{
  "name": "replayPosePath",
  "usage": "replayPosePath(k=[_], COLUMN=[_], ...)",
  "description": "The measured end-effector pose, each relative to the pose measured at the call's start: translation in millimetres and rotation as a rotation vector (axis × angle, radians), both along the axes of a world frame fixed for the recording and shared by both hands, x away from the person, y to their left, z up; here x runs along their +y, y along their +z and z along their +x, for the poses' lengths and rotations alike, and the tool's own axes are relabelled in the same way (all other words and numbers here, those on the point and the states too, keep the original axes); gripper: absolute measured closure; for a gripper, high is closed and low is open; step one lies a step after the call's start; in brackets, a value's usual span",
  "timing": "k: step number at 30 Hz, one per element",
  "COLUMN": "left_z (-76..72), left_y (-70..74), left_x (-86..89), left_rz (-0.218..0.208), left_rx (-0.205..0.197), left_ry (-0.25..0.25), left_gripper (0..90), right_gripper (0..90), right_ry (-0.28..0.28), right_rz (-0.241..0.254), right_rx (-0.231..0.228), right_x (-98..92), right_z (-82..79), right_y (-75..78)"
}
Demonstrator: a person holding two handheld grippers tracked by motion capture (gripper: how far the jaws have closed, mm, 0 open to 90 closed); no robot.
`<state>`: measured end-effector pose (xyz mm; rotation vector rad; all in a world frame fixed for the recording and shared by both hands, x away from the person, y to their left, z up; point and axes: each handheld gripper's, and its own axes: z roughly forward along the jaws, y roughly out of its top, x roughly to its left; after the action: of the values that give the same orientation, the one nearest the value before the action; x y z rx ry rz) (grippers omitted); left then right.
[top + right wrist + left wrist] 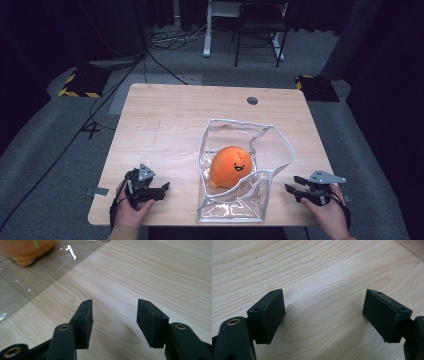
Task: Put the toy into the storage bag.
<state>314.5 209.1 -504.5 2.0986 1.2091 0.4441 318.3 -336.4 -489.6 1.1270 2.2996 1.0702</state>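
While the orange plush (230, 167) sits inside the clear bag (280, 145), left gripper (161, 190) jaws apart, right gripper (293, 186) jaws apart, both over bare table (165, 125).

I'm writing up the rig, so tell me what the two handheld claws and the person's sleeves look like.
Both are black. The left claw and the right claw each carry a grey three-cornered plate on top. Each has two flat rectangular black pads with small screw holes along the backing, and brass-coloured rivets on the jaw links. A black strap crosses the left hand. Tan sleeve cuffs show at the wrists.
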Motion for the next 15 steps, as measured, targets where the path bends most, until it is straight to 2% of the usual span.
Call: replayPosePath(k=[6, 9, 10, 11, 15], left_z=[0.0, 0.0, 0.0, 0.0, 0.0], left_y=[0.0, 0.0, 0.0, 0.0, 0.0], left_x=[0.0, 0.1, 0.0, 0.0, -0.1], left_rz=[0.001, 0.001, 0.001, 0.001, 0.002], left_rx=[-0.001, 0.0, -0.001, 0.0, 0.0], left_ry=[-0.001, -0.001, -0.001, -0.001, -0.002], left_gripper=[18.5, 18.5, 18.5, 18.5, 18.4], right_gripper=[43.0, 37.3, 30.3, 27.2, 19.5], right_ry=[-0.015, -0.025, -0.025, -0.025, -0.028], right_rz=[-0.006, -0.024, -0.018, -0.017, -0.025], right_rx=[-0.001, 0.007, 0.012, 0.008, 0.018], right_x=[2.0, 2.1, 2.3, 2.7, 4.0], right_z=[1.2, 2.3, 2.9, 3.4, 6.1], right_y=[-5.1, -9.5, -12.4, -13.7, -14.3])
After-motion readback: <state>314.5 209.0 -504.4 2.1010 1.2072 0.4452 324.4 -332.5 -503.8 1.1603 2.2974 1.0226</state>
